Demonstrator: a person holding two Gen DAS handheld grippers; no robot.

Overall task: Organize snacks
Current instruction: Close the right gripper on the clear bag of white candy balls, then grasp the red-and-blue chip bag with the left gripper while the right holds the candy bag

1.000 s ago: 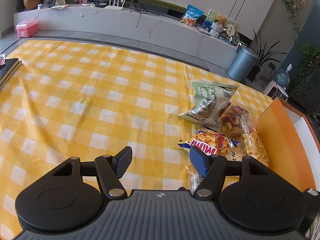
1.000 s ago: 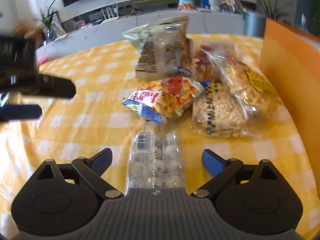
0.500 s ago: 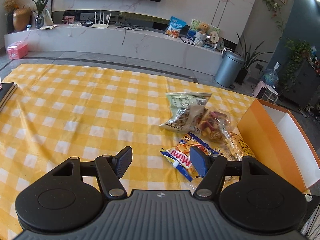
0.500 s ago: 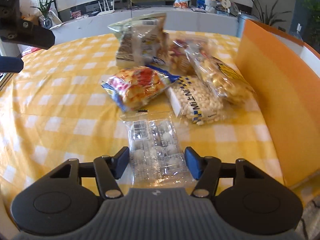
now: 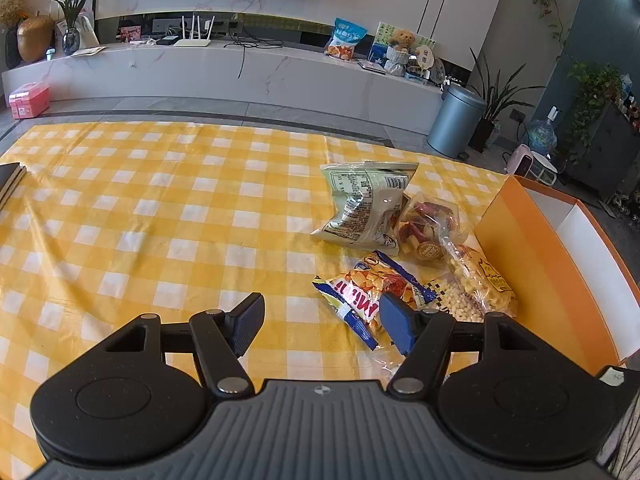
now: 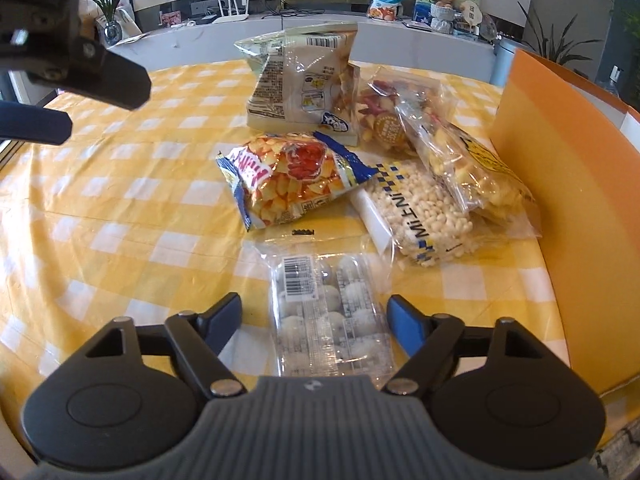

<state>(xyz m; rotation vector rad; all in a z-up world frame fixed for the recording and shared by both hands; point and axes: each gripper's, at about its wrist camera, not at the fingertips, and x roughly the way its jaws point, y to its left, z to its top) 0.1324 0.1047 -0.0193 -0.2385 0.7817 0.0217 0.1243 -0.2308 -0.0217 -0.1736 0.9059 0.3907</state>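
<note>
Surface: yellow-and-white checked tablecloth [image 6: 120,216] carrying a cluster of snack packs beside an orange box [image 6: 560,200].
Right gripper [image 6: 314,318]: jaws opening, straddling a clear tray pack of pale round sweets [image 6: 328,312]; the pads stand off both long edges, so nothing is pinched.
Left gripper [image 5: 320,322]: jaws parted over bare cloth, empty, its right pad overlapping the orange chip bag [image 5: 364,292] in the view.
Step in hand: seemingly a grasp of the tray pack. Centre it between the pads, clamp on the rigid tray walls rather than loose film, and squeeze gently so it does not buckle.
Farther snacks: puffed-rice bag [image 6: 424,216], yellow cracker bag [image 6: 472,168], red mixed pack [image 6: 384,108], pale upright bag [image 6: 300,84].
View difference: left wrist shows the box's white inside [image 5: 592,248], apparently bare; right wrist alone shows the tray pack whole.
</note>
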